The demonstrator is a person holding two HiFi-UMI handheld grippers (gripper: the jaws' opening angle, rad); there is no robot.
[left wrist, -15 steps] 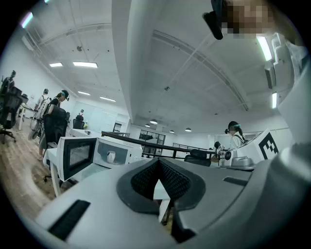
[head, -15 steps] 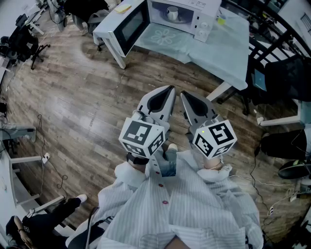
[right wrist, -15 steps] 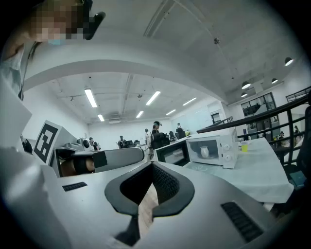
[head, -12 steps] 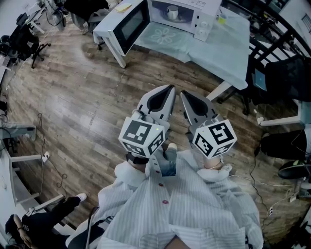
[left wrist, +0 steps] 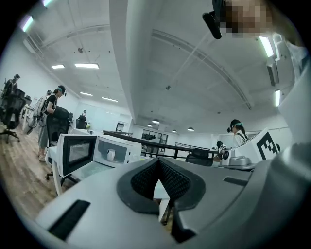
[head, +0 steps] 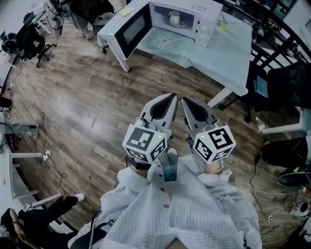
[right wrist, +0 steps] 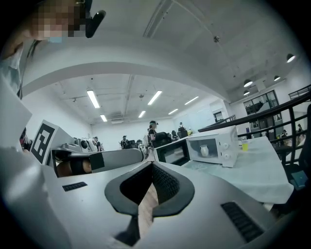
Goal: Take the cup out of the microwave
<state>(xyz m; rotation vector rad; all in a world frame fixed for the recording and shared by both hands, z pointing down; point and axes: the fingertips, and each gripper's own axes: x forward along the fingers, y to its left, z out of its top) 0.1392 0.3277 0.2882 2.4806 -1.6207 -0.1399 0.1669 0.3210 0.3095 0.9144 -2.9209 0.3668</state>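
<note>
A white microwave [head: 201, 10] stands on a cloth-covered table [head: 228, 51] far ahead of me, its door [head: 130, 28] swung open to the left. A small white cup [head: 174, 18] sits inside it. The left gripper view shows the cup [left wrist: 111, 154] as well, and so does the right gripper view, where the cup [right wrist: 204, 151] sits in the microwave [right wrist: 218, 145]. My left gripper [head: 170, 97] and right gripper [head: 184, 100] are side by side close to my chest, over the wood floor and well short of the table. Both are shut and hold nothing.
A small yellow cup [head: 222, 24] stands on the table right of the microwave. Dark chairs and railings [head: 286, 73] crowd the right side. An office chair [head: 26, 41] and desks line the left. A seated person's legs [head: 43, 216] show at lower left. Cables lie on the floor.
The head view has shifted a little, so the table and microwave sit slightly lower in the picture. Both grippers stay shut and side by side.
</note>
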